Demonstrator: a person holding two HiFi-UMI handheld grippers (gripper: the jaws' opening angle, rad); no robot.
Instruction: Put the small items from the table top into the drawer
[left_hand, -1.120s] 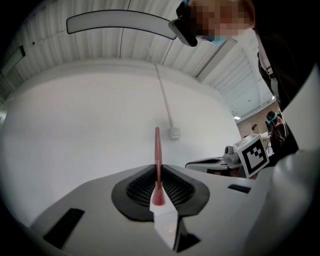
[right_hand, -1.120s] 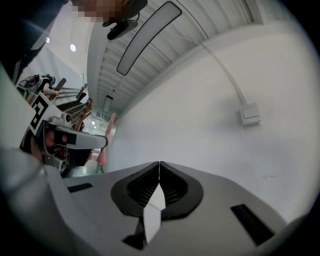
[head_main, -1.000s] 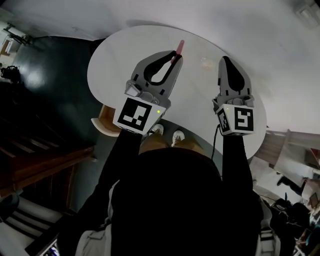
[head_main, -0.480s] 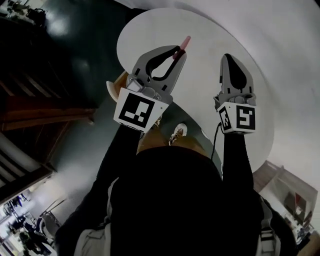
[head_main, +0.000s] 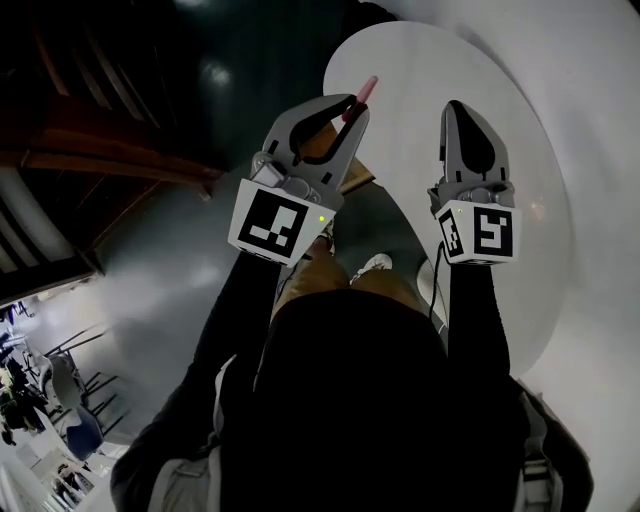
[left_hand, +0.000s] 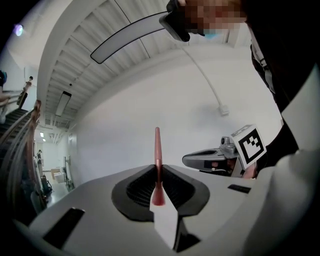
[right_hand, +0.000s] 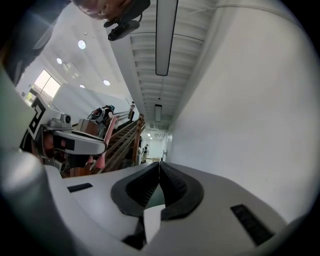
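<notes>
The left gripper (head_main: 350, 112) pinches a slim pink stick (head_main: 362, 93) between its fingertips, holding it in the air over the left edge of the round white table (head_main: 430, 60). The stick is smooth and tapering, and its thin end pokes out past the jaws. The right gripper (head_main: 458, 108) hovers above the table, its fingers pressed together on nothing.

- In the head view, the pink stick's (head_main: 365, 88) lower end disappears between the pads of the left hand-held gripper (head_main: 352, 106).
- The drawer (head_main: 357, 180) is mostly covered by that gripper.
- The table's (head_main: 520, 130) near edge is hidden behind the person's arm (head_main: 472, 310).
- The distant corridor figures (right_hand: 146, 148) are too small to tell.
</notes>
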